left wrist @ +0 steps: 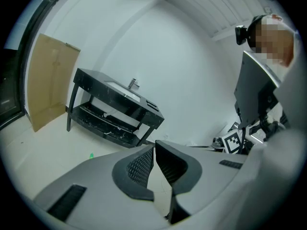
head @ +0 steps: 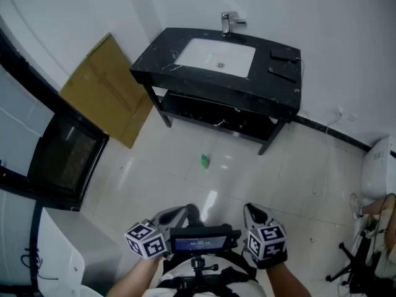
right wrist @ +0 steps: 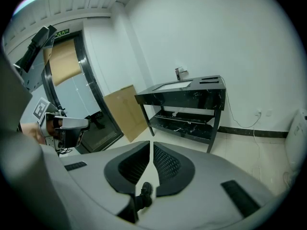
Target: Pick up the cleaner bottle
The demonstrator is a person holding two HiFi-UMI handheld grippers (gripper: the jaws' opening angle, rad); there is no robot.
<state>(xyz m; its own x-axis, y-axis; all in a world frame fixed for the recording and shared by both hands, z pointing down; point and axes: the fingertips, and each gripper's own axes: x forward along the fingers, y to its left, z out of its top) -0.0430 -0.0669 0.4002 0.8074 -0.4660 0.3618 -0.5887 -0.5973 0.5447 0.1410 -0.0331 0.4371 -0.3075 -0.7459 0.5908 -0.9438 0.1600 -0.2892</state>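
A small green object (head: 205, 160) lies on the pale tiled floor in front of the black vanity (head: 154, 64); it also shows as a green speck (left wrist: 91, 155) in the left gripper view. I cannot tell whether it is the cleaner bottle. No bottle shows on the vanity top or on its lower shelf (right wrist: 184, 121). My left gripper (head: 178, 214) (left wrist: 154, 145) and right gripper (head: 255, 211) (right wrist: 151, 143) hang side by side at the bottom of the head view. Both are well short of the green object and point toward the vanity. Each is shut with nothing between its jaws.
The vanity holds a white sink (head: 216, 55), a chrome faucet (head: 229, 22) and two dark flat items (head: 284, 55). A cardboard sheet (head: 108, 88) leans on the left wall beside a dark glass door (head: 65, 156). A toilet (head: 378, 172) and stand legs (head: 356, 262) are at the right.
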